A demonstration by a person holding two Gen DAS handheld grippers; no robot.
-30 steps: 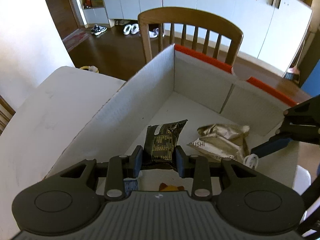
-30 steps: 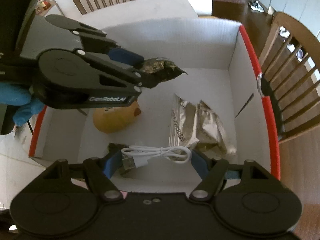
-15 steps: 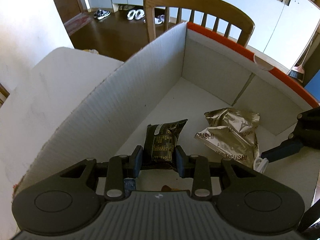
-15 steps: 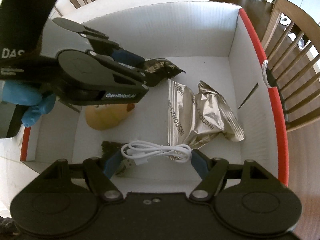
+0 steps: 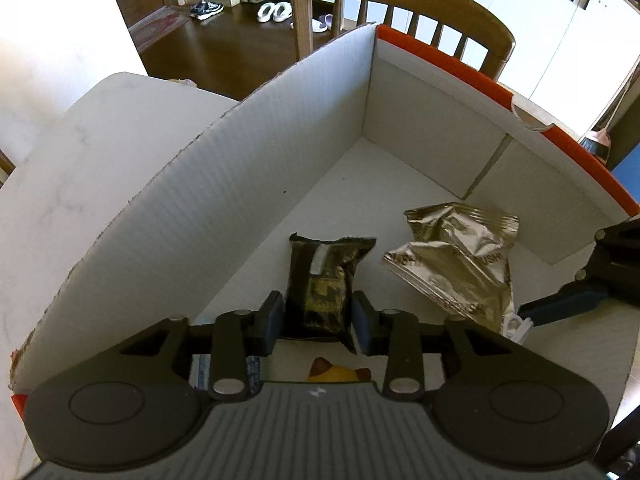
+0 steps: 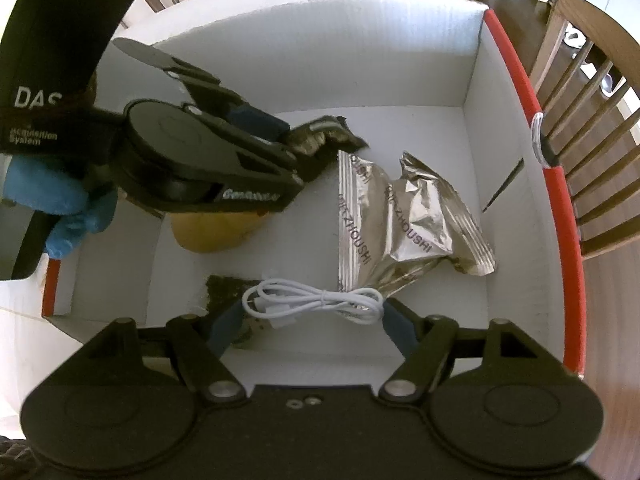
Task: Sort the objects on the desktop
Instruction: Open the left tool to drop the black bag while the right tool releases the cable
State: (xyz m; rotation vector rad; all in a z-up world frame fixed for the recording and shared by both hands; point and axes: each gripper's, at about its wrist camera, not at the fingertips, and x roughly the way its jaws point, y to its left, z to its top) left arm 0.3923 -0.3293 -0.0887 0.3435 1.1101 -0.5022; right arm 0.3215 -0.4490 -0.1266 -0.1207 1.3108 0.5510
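white corrugated card all round: the box (image 6: 280,60) with its red rim takes up most of what i can see, and both tools are down inside it. the left gripper (image 5: 318,322) has its blue pads pinched on the near end of a dark snack packet (image 5: 326,276), the packet sticking forward and hanging low over the floor of the box. the right gripper (image 6: 314,320) has its fingers spread wide, and a coiled white cable (image 6: 316,300) lies across the gap between them; i can't tell whether it hangs on the tips or already lies on the box floor.

looks to me like the dropping-off step of the sorting. the next move for the left would be to ease the pads apart so the dark packet lands flat; the right only needs to draw back off the cable.

room is getting scarce. a crumpled silver packet (image 6: 404,216) lies mid-floor, just beside the dark packet's tip and touching or overlapping the cable's end. a yellow rounded thing (image 6: 212,232) sits partly under the left tool, and another dark packet (image 6: 224,292) lies near the right tool's left finger. the open floor is toward the far corner and along the long left wall (image 5: 192,216), which stands close beside the left gripper, so there's little side clearance there. lifting straight up looks the cleanest way out for both
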